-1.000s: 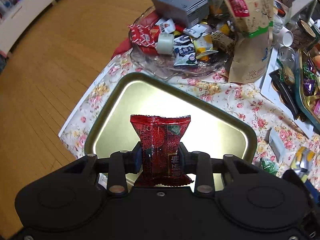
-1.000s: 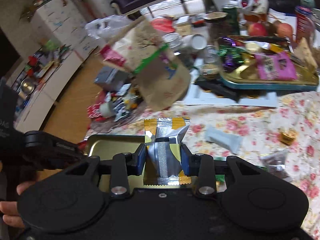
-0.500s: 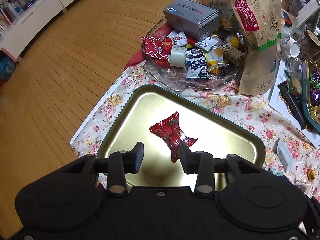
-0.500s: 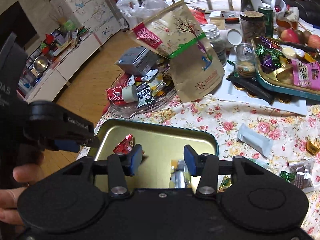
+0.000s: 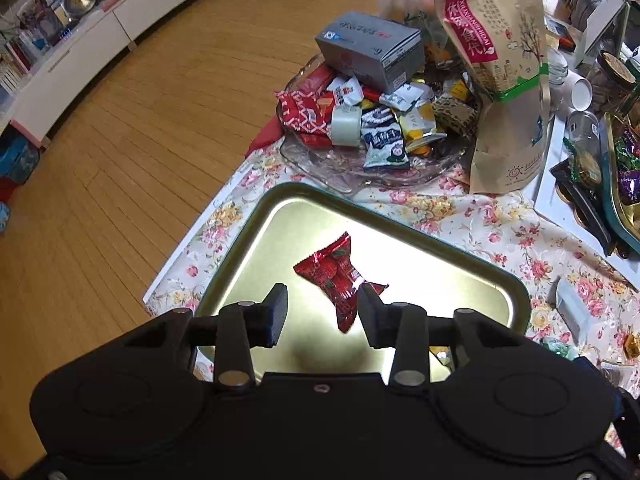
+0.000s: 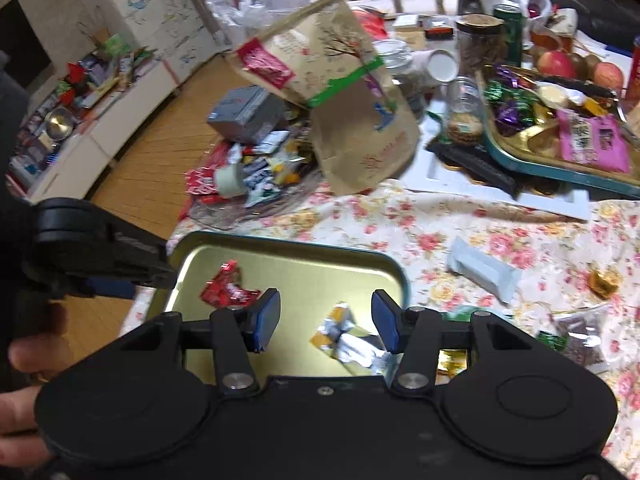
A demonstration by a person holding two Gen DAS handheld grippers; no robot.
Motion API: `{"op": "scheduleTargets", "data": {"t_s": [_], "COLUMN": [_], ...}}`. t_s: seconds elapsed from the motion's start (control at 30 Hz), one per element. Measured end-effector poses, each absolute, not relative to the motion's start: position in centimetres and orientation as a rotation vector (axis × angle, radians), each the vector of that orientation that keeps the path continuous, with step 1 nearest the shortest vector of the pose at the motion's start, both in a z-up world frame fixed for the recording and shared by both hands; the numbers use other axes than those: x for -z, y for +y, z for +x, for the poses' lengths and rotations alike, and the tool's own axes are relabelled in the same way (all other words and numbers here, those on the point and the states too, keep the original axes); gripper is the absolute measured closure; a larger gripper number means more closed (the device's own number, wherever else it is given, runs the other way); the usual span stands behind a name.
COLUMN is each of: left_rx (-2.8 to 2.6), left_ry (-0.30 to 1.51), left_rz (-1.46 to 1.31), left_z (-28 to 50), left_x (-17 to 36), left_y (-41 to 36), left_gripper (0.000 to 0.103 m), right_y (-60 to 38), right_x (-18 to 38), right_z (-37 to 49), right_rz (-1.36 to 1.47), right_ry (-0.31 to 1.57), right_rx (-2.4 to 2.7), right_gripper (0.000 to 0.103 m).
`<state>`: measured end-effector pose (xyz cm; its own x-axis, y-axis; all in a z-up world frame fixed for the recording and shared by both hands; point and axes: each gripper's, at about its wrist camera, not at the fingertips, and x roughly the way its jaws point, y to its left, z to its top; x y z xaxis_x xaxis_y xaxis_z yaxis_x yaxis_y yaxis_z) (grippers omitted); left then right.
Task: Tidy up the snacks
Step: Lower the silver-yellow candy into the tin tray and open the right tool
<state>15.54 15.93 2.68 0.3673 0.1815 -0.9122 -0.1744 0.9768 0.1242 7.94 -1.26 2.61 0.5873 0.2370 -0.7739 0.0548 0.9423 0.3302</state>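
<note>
A gold metal tray (image 5: 452,256) with a green rim lies on the floral tablecloth. A red candy wrapper (image 5: 340,278) lies in it, just beyond my open, empty left gripper (image 5: 322,312). In the right wrist view the same tray (image 6: 304,252) holds the red candy (image 6: 226,290) and a silver-and-yellow wrapped snack (image 6: 348,340). My right gripper (image 6: 326,322) is open above the silver snack, apart from it. The left gripper's body (image 6: 100,244) shows at the tray's left edge.
A glass dish (image 5: 360,168) piled with several snacks and a grey box (image 5: 370,50) stands behind the tray, next to a tall brown paper bag (image 5: 504,84). A second tray of sweets (image 6: 560,148), jars and loose wrappers (image 6: 480,268) lie to the right. Wooden floor is on the left.
Both grippers opened and let go: the red candy and the silver-yellow snack dropped into the gold tray. Both grippers have since pulled back a little.
</note>
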Motion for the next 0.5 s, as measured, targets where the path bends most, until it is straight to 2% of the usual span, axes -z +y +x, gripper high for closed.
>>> {"op": "scheduleTargets", "data": {"t_s": [0.5], "left_rx": [-0.242], "left_ry": [1.084], "left_rz": [-0.012], "left_z": [14.1], "left_x": [-1.4], "left_y": [12.2], "left_gripper": [0.053], "right_y": [-7.4], "right_x": [-2.9], "right_z": [6.4], "right_rz": [0.384], "right_ry": [0.894], "right_rx": [0.071], "right_gripper": [0.05]}}
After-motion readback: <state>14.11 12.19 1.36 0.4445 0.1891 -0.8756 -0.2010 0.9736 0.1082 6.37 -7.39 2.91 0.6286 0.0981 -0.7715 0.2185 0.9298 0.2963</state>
